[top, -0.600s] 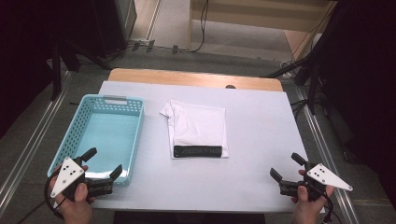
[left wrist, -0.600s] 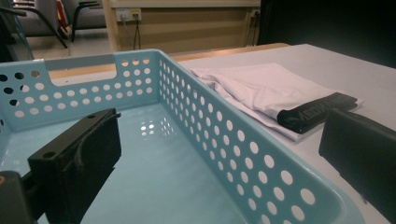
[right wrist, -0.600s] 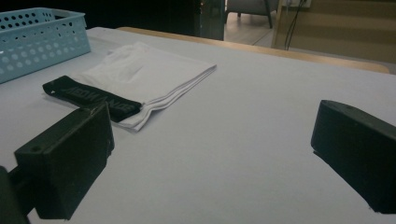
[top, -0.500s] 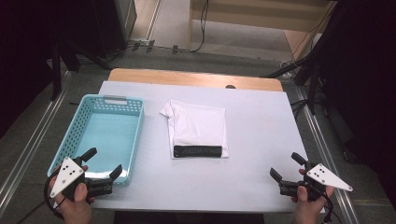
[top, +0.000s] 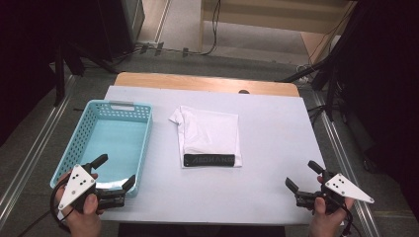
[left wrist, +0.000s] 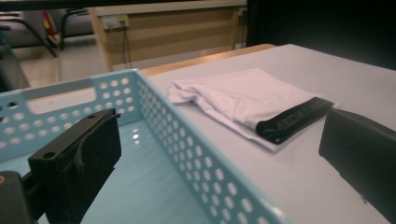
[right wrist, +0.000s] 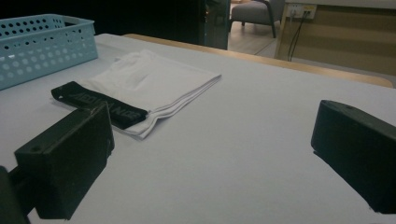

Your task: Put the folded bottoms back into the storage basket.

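A folded white garment (top: 210, 134) with a black waistband (top: 209, 160) along its near edge lies flat in the middle of the table; it also shows as the garment (left wrist: 243, 98) and garment (right wrist: 154, 79) in the two gripper views. A light blue perforated basket (top: 90, 129) stands at the table's left, empty. My left gripper (top: 114, 174) hovers over the basket's near right corner, open, nothing between its jaws. My right gripper (top: 302, 177) is near the front right corner of the table, open and empty, well apart from the garment.
The table top (top: 276, 128) is pale lilac with a wooden strip (top: 207, 83) along its far edge. Metal rails run down both sides of the table. Beyond the far edge are floor cables (top: 212, 29) and dark stands. The basket wall (left wrist: 187, 149) rises between my left jaws.
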{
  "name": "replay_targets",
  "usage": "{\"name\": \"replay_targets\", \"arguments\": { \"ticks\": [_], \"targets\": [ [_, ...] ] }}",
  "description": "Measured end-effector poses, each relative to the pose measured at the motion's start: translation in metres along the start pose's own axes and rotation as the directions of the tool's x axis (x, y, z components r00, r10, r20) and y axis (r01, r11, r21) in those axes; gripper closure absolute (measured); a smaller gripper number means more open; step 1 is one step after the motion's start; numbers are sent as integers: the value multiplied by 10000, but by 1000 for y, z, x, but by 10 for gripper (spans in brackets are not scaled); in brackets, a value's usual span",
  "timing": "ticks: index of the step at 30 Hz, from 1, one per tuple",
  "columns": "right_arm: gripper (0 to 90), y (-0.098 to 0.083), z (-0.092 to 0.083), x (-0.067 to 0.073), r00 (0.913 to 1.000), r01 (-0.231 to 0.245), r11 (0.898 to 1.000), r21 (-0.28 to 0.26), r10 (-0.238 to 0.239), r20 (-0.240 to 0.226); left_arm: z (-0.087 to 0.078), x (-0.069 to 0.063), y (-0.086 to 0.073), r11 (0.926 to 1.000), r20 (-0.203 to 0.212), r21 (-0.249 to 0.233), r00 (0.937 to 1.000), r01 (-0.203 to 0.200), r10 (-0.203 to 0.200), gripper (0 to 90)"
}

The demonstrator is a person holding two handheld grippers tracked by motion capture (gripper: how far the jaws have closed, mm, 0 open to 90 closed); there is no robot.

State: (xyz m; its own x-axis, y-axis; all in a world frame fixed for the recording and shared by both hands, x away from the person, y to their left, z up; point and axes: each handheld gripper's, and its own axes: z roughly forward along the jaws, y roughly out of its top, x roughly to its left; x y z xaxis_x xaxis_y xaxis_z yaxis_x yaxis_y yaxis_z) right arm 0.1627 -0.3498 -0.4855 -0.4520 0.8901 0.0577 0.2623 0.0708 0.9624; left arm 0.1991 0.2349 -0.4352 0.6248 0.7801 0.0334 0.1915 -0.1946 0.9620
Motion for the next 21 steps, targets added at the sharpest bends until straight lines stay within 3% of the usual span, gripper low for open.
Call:
{"name": "replay_targets", "arguments": {
  "ticks": [8,12,14,21],
  "targets": [
    [0,-1,1,0,9994,-95,9999,-94,92,-339,17,-18,23,9998,591,195,9982,-85,74,0],
    [0,1,0,3,9992,41,9996,289,-30,-389,37,-29,33,9996,986,291,9951,-20,-9,0],
    [0,2,0,4,9992,58,9994,329,-46,-388,40,-31,35,9995,1057,316,9944,-8,-26,0],
    [0,2,-2,4,9986,-80,9994,338,98,-516,76,-53,51,9982,1553,574,9878,-170,79,0]
  ]
}}
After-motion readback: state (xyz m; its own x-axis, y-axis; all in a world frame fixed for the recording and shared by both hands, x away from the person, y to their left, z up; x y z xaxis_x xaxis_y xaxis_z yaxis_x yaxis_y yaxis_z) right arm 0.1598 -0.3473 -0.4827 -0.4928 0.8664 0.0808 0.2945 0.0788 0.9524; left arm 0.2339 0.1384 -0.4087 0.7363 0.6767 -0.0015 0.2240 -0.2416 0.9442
